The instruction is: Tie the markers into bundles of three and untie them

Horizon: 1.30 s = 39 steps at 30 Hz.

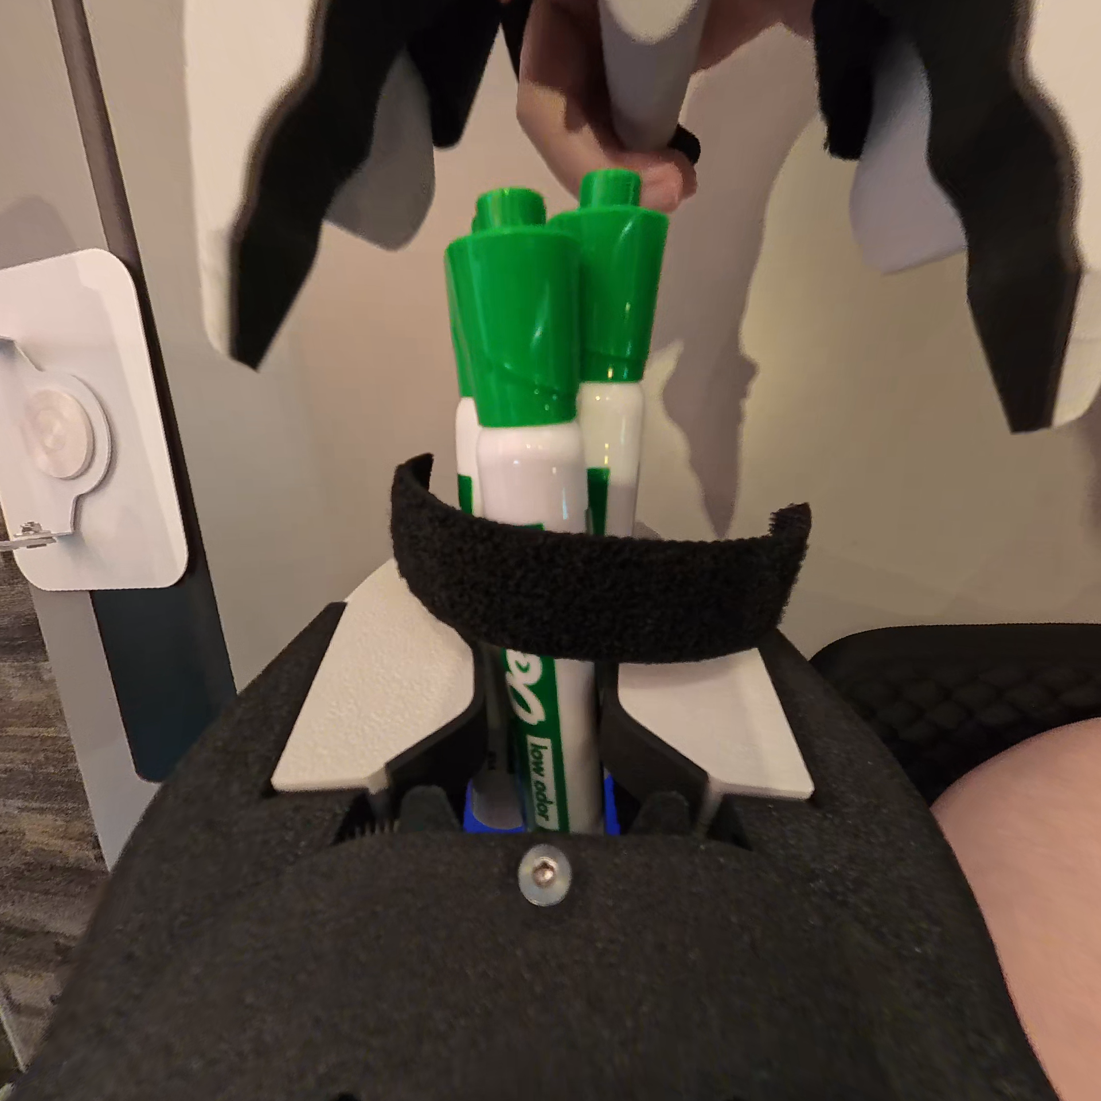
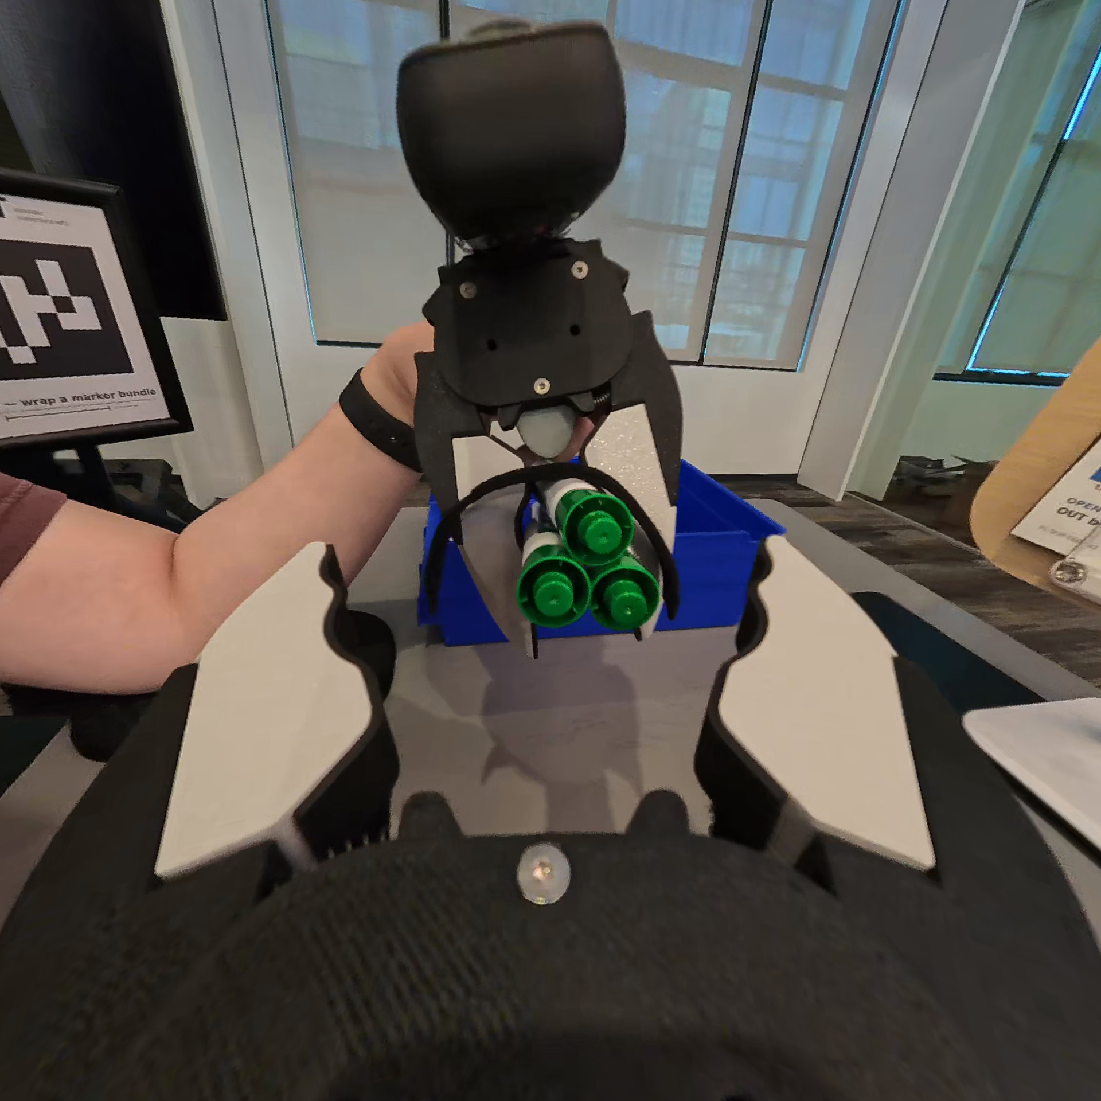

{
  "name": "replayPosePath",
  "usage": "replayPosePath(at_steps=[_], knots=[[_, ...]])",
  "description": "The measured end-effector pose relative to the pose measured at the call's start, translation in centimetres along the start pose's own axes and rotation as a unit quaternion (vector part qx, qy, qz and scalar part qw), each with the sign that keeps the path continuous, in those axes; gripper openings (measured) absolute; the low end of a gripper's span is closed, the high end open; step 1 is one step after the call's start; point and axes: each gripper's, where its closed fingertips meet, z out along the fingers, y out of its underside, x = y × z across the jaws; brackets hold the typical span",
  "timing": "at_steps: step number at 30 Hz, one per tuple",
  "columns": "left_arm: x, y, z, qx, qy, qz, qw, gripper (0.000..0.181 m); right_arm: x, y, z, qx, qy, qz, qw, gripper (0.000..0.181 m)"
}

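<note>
Left gripper (image 2: 587, 596) — fingers clamped on three markers (image 1: 536, 381), strap (image 1: 596, 590) looped loosely around them. Right gripper (image 2: 545, 673) — fingers wide apart, empty, above worktop (image 2: 554, 715).

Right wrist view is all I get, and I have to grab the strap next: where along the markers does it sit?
Observer: Below the green caps, across the white barrels of the markers.
Operator: It looks like a thin line to me. Is it?
Observer: No, the strap is a wide fuzzy band; you see it edge-on.
Operator: Are the markers held firmly?
Observer: The left gripper has its fingers shut on the barrels, just behind the strap.
</note>
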Motion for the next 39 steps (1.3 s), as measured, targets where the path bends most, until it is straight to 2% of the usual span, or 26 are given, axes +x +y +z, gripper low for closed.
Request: replayPosePath(at_steps=[5, 20, 39], knots=[[0.2, -0.4, 0.3, 0.0, 0.005, 0.005, 1.0, 0.041, -0.2, 0.8, 0.5, -0.004, -0.003, 0.031, 1.0, 0.122], [0.3, -0.6, 0.5, 0.001, 0.012, 0.006, 1.0, 0.042, -0.6, 2.0, 0.9, -0.037, 0.003, 0.013, 0.999, 0.095], [0.1, -0.4, 0.3, 0.0, 0.006, 0.003, 1.0, 0.042, -0.8, 1.8, 0.8, -0.027, -0.02, 0.059, 0.998, 0.094]])
